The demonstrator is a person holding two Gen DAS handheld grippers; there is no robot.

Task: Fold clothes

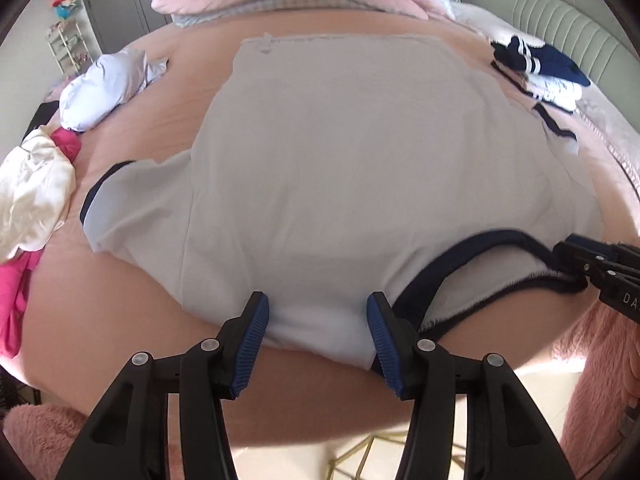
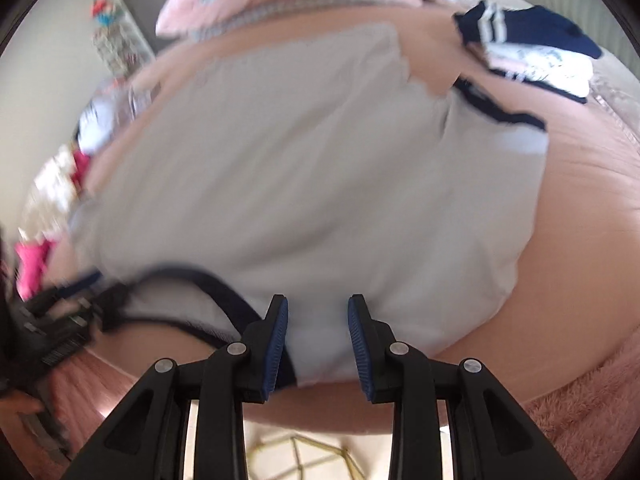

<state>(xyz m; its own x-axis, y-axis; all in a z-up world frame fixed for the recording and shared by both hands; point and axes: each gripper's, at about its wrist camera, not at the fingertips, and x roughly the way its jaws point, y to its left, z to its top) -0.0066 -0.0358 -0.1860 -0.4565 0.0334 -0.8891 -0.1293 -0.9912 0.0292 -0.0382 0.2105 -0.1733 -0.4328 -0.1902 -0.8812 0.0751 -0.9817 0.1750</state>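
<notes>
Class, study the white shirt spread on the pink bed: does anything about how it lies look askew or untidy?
Mostly flat, but the white navy-trimmed T-shirt has one oddity: its navy-edged neckline gapes open near the bed's front edge, showing the inside. Unfolded clothes lie heaped at the pink bed sheet's left side.

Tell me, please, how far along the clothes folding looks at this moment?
Done: a folded navy and white stack sits at the bed's far right. In hand: the white T-shirt lies spread flat, with the left gripper and right gripper at its shoulders either side of the navy collar. Left: this shirt's folds, plus the crumpled pile at the left.
</notes>
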